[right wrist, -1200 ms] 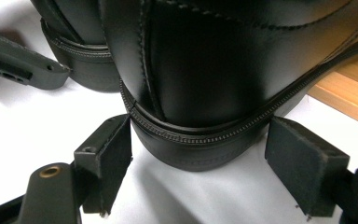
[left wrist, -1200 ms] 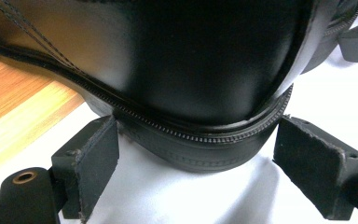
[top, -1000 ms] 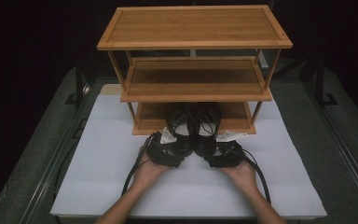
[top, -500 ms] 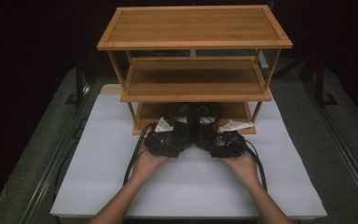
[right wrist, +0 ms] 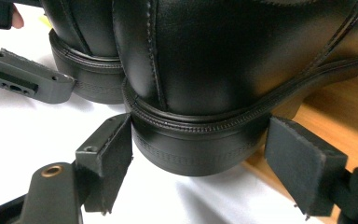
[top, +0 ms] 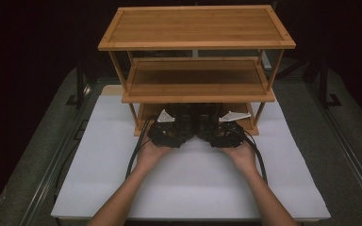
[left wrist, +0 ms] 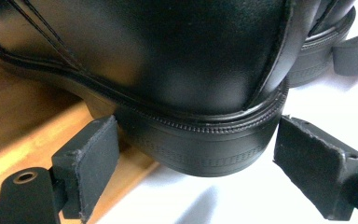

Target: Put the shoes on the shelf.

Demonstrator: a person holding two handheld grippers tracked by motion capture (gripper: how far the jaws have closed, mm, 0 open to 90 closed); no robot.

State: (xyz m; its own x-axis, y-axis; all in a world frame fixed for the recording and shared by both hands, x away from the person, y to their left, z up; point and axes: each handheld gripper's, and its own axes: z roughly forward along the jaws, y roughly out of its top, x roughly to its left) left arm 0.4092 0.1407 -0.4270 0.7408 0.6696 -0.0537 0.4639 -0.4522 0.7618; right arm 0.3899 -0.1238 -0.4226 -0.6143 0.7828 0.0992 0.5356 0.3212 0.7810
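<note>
Two black leather shoes stand side by side, toes in on the bottom tier (top: 246,124) of a bamboo rack, heels out over the white mat. My left gripper (top: 179,126) is shut on the heel of the left shoe (top: 185,114); in the left gripper view its pads (left wrist: 91,158) sit against both sides of that heel (left wrist: 200,154). My right gripper (top: 211,127) grips the heel of the right shoe (top: 206,116) in the same manner, pads (right wrist: 109,156) pressed to the heel (right wrist: 196,149). The neighbouring left shoe (right wrist: 81,56) shows beside it.
The bamboo rack (top: 195,28) has three tiers; the middle tier (top: 195,82) overhangs the shoes closely. A white mat (top: 193,188) covers the table under the forearms. Metal rails (top: 56,160) run along both table sides. Cables trail back from both grippers.
Both hands have moved forward toward the rack with the shoes, which now reach further in under the middle tier onto the bottom tier. The jaws kept their width.
</note>
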